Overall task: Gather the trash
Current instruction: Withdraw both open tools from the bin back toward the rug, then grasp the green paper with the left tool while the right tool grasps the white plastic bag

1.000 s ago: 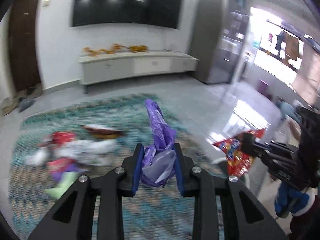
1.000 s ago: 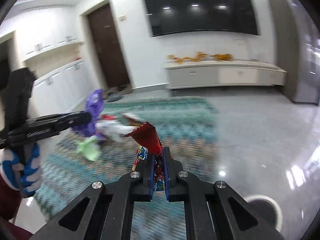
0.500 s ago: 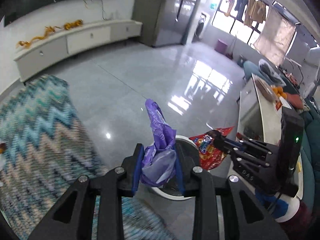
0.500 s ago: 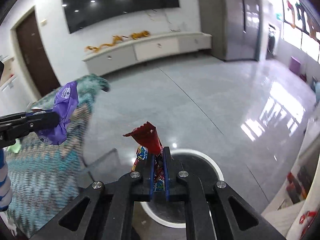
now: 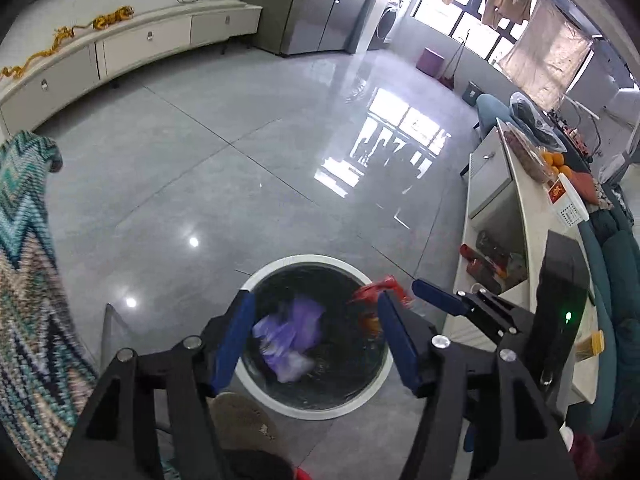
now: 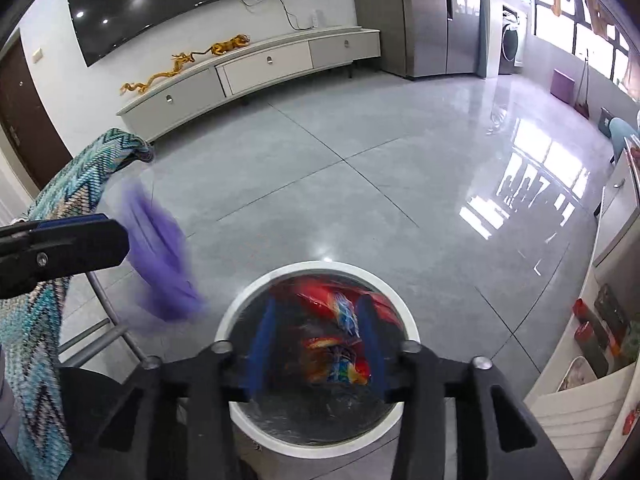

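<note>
A round white-rimmed bin (image 5: 280, 266) with a dark liner stands on the grey floor below both grippers; it also shows in the right wrist view (image 6: 240, 300). My left gripper (image 5: 316, 340) is open above it, and a purple wrapper (image 5: 290, 336) is blurred, loose between the jaws over the bin mouth. In the right wrist view the purple wrapper (image 6: 160, 268) hangs in the air beside the left gripper's finger (image 6: 80, 240). My right gripper (image 6: 316, 344) is open over the bin, and a red snack packet (image 6: 332, 332) is blurred and loose between its jaws; the packet (image 5: 376, 292) also shows in the left wrist view.
A zigzag teal rug (image 5: 24, 280) lies left of the bin. A metal frame (image 6: 116, 320) stands by the bin's left side. A white shelf unit (image 5: 516, 216) with clutter is close on the right. A long TV cabinet (image 6: 256, 68) runs along the far wall.
Both grippers have moved over the bin and opened. The purple wrapper and the red packet have left the jaws and are dropping toward the bin.
</note>
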A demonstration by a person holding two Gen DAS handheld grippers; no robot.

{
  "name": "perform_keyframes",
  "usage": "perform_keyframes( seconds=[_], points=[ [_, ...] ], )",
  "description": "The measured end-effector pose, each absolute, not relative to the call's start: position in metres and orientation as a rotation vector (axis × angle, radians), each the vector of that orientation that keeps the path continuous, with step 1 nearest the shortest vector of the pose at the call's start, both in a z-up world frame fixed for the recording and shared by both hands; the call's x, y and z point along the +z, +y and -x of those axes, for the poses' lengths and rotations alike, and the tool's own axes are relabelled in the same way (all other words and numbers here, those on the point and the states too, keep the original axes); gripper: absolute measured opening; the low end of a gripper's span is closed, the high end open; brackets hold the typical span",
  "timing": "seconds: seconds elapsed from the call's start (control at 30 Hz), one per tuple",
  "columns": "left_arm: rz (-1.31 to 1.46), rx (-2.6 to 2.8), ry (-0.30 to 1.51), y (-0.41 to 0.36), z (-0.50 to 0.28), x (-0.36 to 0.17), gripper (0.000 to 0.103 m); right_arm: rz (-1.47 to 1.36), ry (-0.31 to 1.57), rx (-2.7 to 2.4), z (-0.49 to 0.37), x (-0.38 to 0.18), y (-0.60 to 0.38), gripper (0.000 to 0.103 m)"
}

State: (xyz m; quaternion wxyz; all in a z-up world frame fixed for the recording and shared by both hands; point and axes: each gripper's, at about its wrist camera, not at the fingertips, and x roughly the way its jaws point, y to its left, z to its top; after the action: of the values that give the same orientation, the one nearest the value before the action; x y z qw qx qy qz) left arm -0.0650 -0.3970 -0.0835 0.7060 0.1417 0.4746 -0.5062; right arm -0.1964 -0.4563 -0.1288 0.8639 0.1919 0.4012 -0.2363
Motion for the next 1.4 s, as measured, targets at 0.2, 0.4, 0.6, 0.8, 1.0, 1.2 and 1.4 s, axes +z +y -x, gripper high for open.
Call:
perform_keyframes(
  seconds=[0.2,0.4,0.6,0.8,1.0,1.2,1.4],
  points=[
    [-0.290,-1.124,1.055,-0.391,0.061,-0.081,0.062,-0.428,0.835,-0.520,0.210,-0.130,-0.459,0.041],
    [-0.256,-1.085,0.969,-0.370,0.055,-0.055,0.062,-0.423,0.800,-0.500,0.207,-0.111,-0.449,0.041],
    [-0.223,-1.004,0.851,-0.325,0.044,-0.019,0.062,-0.375,0.720,-0.461,0.199,-0.069,-0.428,0.041],
    [-0.160,-0.918,0.796,-0.274,0.027,0.003,0.072,-0.316,0.638,-0.402,0.188,-0.023,-0.402,0.041],
    [-0.082,-0.815,0.777,-0.213,0.003,0.015,0.073,-0.278,0.603,-0.332,0.169,0.005,-0.370,0.041],
    [-0.028,-0.665,0.751,-0.132,-0.021,0.020,0.073,-0.259,0.605,-0.257,0.147,0.015,-0.332,0.041],
    [0.019,-0.480,0.713,-0.034,-0.045,0.021,0.073,-0.230,0.626,-0.178,0.122,0.023,-0.291,0.042]
  ],
)
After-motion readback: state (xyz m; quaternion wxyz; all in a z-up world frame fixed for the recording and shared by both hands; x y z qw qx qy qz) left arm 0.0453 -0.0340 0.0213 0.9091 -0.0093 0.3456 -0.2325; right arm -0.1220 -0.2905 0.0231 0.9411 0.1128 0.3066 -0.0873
